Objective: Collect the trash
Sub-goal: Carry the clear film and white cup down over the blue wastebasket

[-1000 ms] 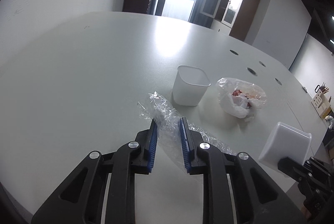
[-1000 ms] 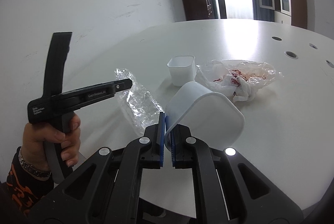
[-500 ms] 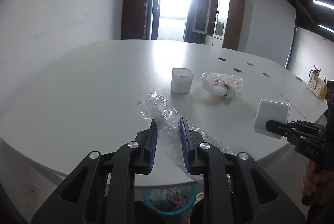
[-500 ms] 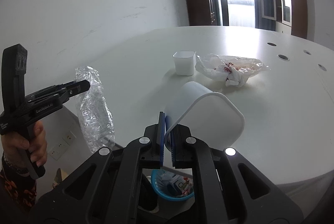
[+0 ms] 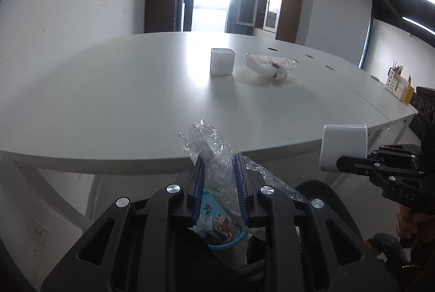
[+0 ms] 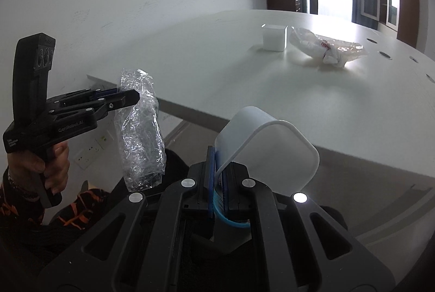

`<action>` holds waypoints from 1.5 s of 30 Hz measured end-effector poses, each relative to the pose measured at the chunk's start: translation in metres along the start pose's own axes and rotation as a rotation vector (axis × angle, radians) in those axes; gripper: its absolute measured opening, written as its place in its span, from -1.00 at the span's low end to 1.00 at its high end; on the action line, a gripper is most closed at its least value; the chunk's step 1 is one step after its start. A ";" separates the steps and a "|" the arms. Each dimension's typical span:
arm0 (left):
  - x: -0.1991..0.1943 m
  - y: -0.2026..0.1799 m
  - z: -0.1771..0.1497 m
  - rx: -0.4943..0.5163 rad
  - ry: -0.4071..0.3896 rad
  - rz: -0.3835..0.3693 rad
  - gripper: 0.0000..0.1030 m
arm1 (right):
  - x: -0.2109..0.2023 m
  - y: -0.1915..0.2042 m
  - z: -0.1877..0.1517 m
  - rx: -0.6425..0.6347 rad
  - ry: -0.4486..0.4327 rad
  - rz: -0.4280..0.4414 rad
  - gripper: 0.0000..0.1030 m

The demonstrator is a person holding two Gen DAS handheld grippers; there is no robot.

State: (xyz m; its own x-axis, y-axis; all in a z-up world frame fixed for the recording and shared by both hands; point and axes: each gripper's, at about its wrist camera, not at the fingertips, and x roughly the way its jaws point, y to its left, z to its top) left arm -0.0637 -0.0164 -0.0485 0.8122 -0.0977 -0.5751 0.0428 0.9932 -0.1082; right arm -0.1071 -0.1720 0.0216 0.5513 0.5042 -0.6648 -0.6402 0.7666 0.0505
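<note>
The left gripper [image 5: 218,177] has its blue ribbed pads closed on a crumpled sheet of clear plastic wrap [image 5: 214,153], which stands up between the black fingers and trails down behind them. In the right wrist view the same left gripper [image 6: 130,98] pinches the clear plastic wrap [image 6: 141,128] near its top, so the wrinkled, glossy film hangs down as a long loose tube, off the table's edge. Directly below the pads sits a round light-blue plastic bin [image 5: 225,234] with small bits of printed packaging inside.

The right gripper [image 6: 217,183] is clamped nearly closed on the thin rim of a white, rounded-square plastic cup [image 6: 266,153], held tilted with its mouth towards the camera; from the left wrist view the same cup [image 5: 344,146] hangs in the air beyond the table's near edge, with the right gripper [image 5: 339,162] gripping it from the side.

Two white cups in all: the held one and a second white rounded-square cup [image 5: 222,61], upright on the large smooth white table [image 5: 108,101]. Just beside it lies one crumpled translucent plastic bag [image 5: 269,65] with white tissue and reddish scraps inside.
</note>
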 end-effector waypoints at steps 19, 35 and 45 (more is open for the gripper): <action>0.088 0.022 -0.095 -0.130 0.273 -0.055 -0.59 | 0.091 -0.023 -0.078 0.130 0.239 0.042 -0.91; 0.190 0.031 -0.123 -0.134 0.418 -0.010 -0.59 | 0.192 -0.052 -0.115 0.189 0.414 -0.058 -0.91; 0.244 0.043 -0.126 -0.235 0.541 0.003 -0.59 | 0.230 -0.074 -0.123 0.261 0.472 -0.051 -0.91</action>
State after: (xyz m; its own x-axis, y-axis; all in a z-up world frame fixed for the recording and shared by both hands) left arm 0.0625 -0.0052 -0.2959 0.3973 -0.1750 -0.9008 -0.1391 0.9588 -0.2476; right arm 0.0012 -0.1614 -0.2272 0.2392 0.2766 -0.9307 -0.4320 0.8888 0.1531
